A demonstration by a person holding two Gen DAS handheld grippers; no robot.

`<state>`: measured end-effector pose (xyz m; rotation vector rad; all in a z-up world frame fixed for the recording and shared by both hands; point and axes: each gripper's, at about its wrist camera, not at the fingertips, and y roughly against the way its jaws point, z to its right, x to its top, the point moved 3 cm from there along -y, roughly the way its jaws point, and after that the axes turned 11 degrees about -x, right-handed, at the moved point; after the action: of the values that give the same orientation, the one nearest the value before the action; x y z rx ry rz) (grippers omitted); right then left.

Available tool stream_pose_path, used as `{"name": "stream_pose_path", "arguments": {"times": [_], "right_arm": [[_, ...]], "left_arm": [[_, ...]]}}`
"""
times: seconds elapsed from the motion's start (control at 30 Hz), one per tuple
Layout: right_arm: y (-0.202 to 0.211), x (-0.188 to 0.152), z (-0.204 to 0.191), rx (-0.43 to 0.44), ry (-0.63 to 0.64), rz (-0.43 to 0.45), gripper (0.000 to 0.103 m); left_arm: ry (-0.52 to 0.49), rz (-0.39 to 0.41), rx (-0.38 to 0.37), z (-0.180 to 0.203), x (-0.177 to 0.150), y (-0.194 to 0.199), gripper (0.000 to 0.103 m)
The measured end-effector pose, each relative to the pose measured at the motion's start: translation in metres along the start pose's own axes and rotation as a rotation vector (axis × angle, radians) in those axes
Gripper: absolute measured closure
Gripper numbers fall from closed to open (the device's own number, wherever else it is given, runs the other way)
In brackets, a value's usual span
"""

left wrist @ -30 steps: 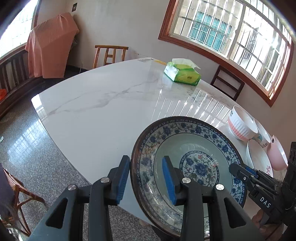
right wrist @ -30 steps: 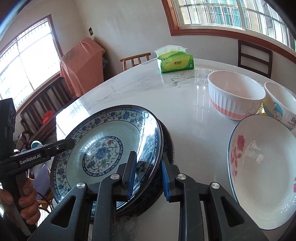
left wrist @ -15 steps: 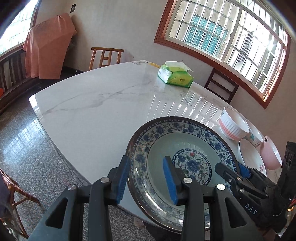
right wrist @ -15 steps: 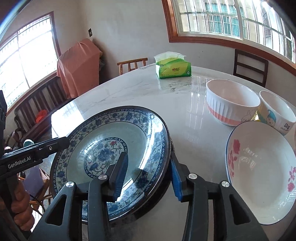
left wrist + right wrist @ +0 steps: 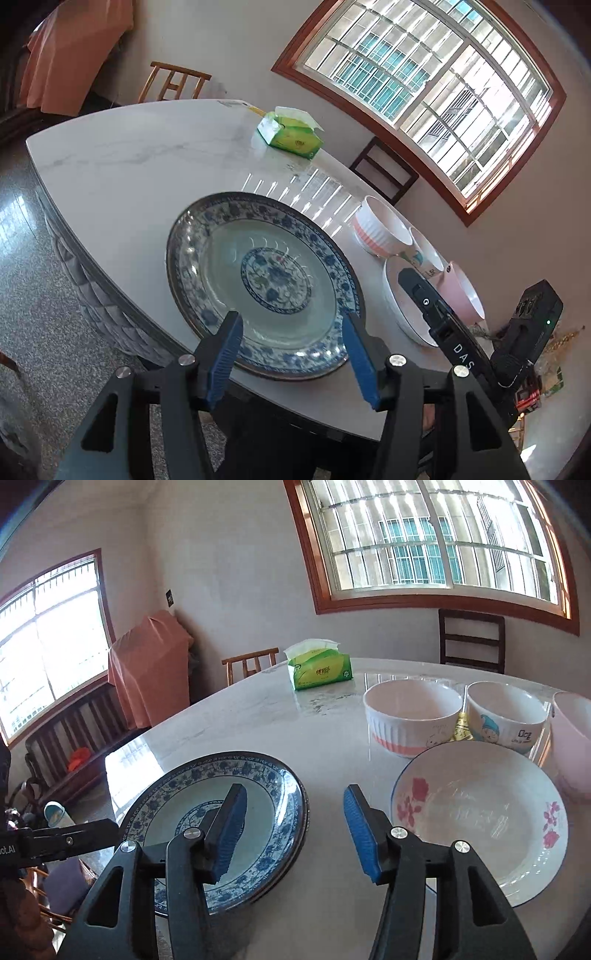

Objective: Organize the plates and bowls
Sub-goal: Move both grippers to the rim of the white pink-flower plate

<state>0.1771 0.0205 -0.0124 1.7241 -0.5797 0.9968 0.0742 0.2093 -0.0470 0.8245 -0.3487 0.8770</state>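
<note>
A white marble table [image 5: 258,716] with grey veining fills the room's middle, sun stripes from the barred window [image 5: 424,74] lying across it. Wooden chairs [image 5: 251,662] stand round it, and something under an orange cloth [image 5: 147,672] sits by the far wall over a speckled stone floor.

The blue-patterned plates [image 5: 258,280] sit stacked near the table edge, just ahead of the left claw [image 5: 291,350] and ahead-left of the right claw [image 5: 291,830]. Right of the right claw lies a white plate with red flowers [image 5: 480,812]; beyond it stand a ribbed white-and-pink bowl [image 5: 412,716], a cartoon bowl [image 5: 506,716] and a pink bowl [image 5: 572,746]. A green tissue pack [image 5: 319,668] rests far ahead.

A second ago both claws pinched opposite rims of the top blue plate, which was tilted above the one below. Now it lies flat on the stack. Both claws have let go and drawn back; their jaws are opening, with nothing pressed between the blue pads, though the left pair frames the plate's near rim.
</note>
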Motion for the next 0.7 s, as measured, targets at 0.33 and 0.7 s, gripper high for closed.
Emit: {"name": "stream_pose_path", "arguments": {"times": [0.33, 0.7], "right_arm": [[0.033, -0.006, 0.142, -0.232, -0.245, -0.014, 0.037], [0.038, -0.015, 0.178, -0.205, -0.321, -0.046, 0.037]], "left_arm": [[-0.260, -0.238, -0.145, 0.103, -0.084, -0.031, 0.040], [-0.461, -0.289, -0.130, 0.160, -0.100, -0.042, 0.033]]}}
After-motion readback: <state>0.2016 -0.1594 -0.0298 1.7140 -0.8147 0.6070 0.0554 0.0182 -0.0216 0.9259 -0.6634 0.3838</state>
